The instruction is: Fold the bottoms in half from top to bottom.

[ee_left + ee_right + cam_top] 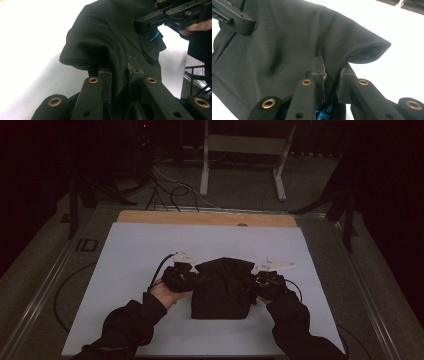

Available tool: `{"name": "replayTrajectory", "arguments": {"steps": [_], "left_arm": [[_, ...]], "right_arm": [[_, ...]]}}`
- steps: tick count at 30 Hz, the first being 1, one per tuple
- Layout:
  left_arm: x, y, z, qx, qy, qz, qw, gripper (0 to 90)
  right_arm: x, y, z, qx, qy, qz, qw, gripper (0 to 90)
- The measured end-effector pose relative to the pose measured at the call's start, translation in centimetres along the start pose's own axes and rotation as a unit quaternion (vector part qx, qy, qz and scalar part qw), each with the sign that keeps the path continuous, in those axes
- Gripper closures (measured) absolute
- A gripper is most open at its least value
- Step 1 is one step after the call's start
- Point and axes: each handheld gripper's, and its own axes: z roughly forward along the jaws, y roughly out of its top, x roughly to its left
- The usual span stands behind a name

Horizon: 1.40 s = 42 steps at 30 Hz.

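Dim room, white counter (125,270) under both hands. Left gripper (184,276) clamped on the left edge of the black garment (222,287), cloth pinched between its jaws. Garment stretched between the two grippers, its lower part resting on the counter. Right gripper (262,281) clamped likewise on the right edge, blue print just below its jaws.

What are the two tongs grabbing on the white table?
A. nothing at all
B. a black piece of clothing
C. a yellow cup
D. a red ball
B: the left tongs and the right tongs each pinch a fold of the black garment, which lies folded on the white table between them.
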Motion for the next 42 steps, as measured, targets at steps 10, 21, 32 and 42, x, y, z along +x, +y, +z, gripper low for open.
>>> {"name": "replayTrajectory", "arguments": {"steps": [10, 21, 32, 42], "left_arm": [[1.3, 0.0, -1.9, -0.007, 0.002, -0.006, 1.0000, 78.4], [3.4, -0.3, -2.2, -0.007, -0.004, -0.019, 0.9998, 78.4], [5.0, -1.3, -0.9, 0.004, -0.012, -0.038, 0.9992, 78.4], [6.6, -2.1, 0.3, 0.009, -0.007, -0.057, 0.9983, 78.3]], "right_arm": [[0.7, 1.5, 1.0, -0.010, 0.009, -0.003, 0.9999, 79.1], [1.3, 2.5, 1.9, -0.015, 0.009, -0.015, 0.9997, 79.1], [1.0, 1.9, 3.8, 0.003, 0.007, -0.011, 0.9999, 79.0], [0.5, 1.7, 5.7, 0.020, 0.002, -0.009, 0.9998, 79.0]]}}
